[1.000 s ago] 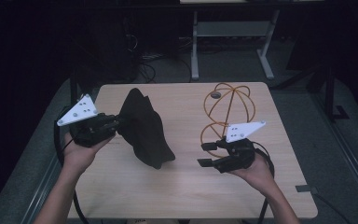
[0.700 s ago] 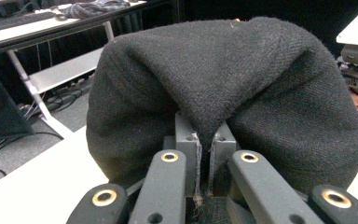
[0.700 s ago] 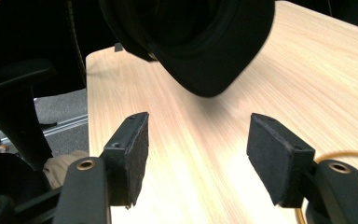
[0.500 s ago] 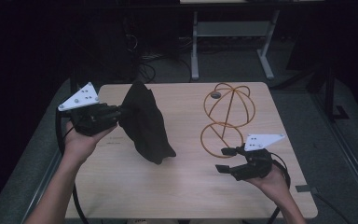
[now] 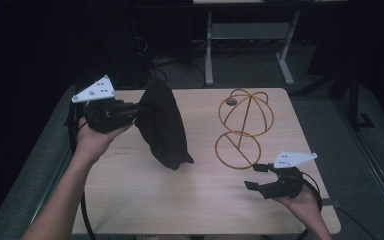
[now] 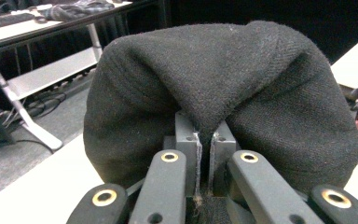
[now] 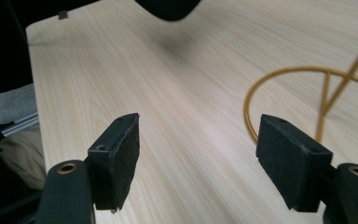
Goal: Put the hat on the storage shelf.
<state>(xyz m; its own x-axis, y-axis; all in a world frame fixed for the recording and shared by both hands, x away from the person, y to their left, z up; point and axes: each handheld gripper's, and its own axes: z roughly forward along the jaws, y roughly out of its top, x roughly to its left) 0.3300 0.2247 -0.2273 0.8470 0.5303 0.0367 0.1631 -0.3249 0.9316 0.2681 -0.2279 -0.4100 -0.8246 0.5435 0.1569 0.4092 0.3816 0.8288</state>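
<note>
Black hat [image 5: 162, 125] in left gripper [image 5: 141, 109]

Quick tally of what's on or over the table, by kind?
Black hat: 1
Gold wire stand: 1
Grippers: 2, left gripper and right gripper
Total: 4

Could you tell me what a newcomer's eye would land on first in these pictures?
Probably the black hat, held up over the left half of the wooden table by the left gripper, whose jaws pinch its fabric. Next comes the gold wire stand on the table's right side, with the open right gripper just in front of its base ring.
</note>
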